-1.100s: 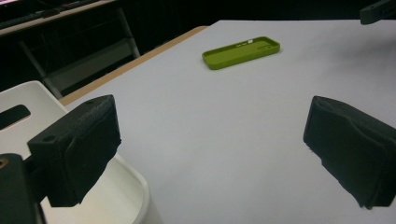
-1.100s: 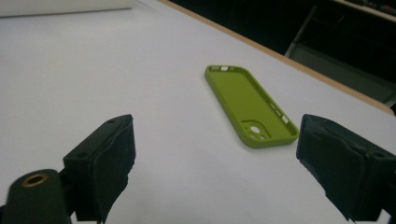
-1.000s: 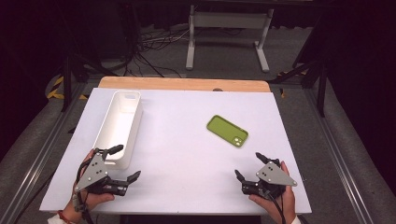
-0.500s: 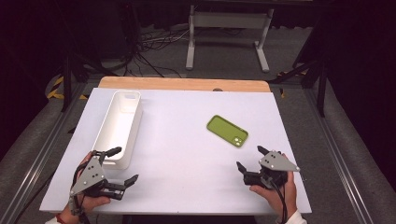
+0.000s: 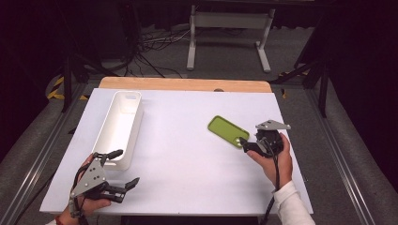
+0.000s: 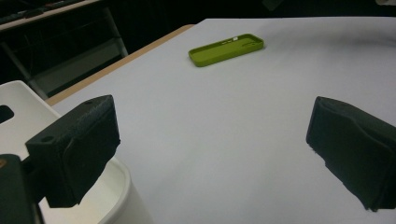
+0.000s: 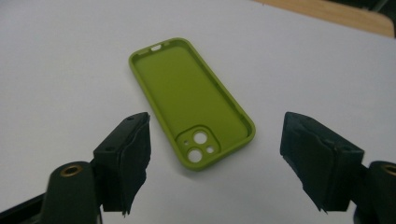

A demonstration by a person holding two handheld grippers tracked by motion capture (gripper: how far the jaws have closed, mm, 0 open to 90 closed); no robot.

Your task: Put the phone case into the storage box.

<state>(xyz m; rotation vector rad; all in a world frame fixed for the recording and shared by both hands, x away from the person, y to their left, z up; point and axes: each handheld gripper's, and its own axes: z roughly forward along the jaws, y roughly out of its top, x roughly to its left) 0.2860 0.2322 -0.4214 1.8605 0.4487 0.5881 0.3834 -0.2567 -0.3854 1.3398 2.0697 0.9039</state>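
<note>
A: The white bench [image 5: 187, 154] is evenly bright from overhead, while the floor and surroundings across the upper frame sink into near black.

B: Shadows stay faint. In the gripper views, the near black pads [image 6: 79, 144] look soft and grainy.

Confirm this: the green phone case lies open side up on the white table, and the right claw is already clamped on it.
Not clamped. In the right gripper view the right claw stands open, just short of the green phone case, its jaws having just been closing; the case lies open side up on the white table.
</note>
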